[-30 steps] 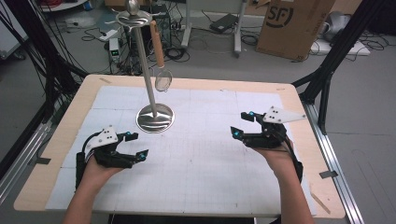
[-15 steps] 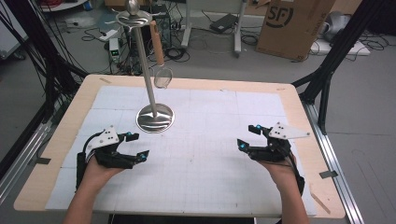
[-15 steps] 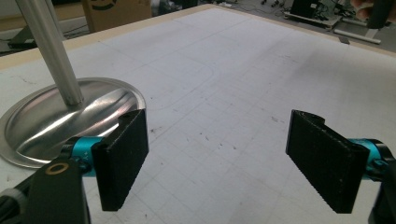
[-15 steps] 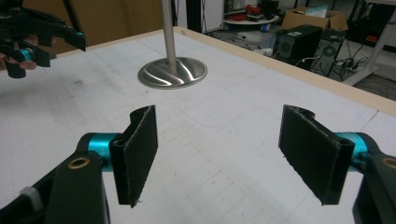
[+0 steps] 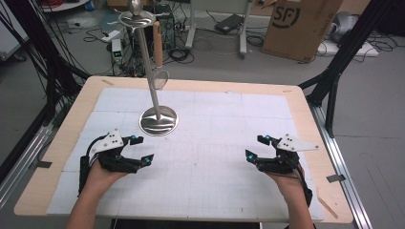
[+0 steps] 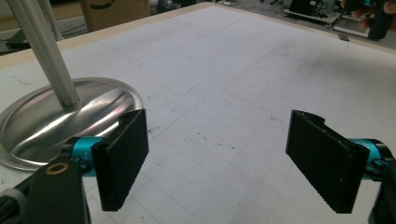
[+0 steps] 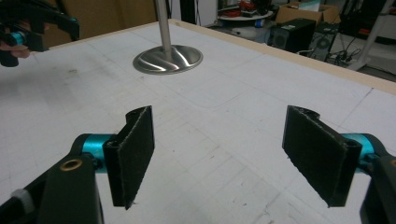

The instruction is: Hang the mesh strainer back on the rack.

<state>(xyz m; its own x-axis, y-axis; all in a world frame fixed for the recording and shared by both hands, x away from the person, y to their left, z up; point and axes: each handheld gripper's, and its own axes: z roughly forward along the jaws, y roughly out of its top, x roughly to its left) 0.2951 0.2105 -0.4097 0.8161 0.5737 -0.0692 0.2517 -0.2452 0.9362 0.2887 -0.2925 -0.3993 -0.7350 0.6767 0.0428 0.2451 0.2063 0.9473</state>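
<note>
**Stand: tip-over hazard with both grippers idle**

Stand (image 5: 158, 120) sits at 11 o'clock on the table (image 5: 296, 102), its tall pole carrying a small hanging strainer (image 5: 161, 79). Left gripper (image 5: 138, 150) lies near the base at 8 o'clock, jaws apart, holding nothing. Right gripper (image 5: 255, 149) rests at 4 o'clock, jaws apart. A sideways knock on the pole would likely topple it.

Glossy metal stand base (image 5: 158, 120); matt white mat (image 5: 215, 143); wood table rim (image 5: 305, 114).
</note>
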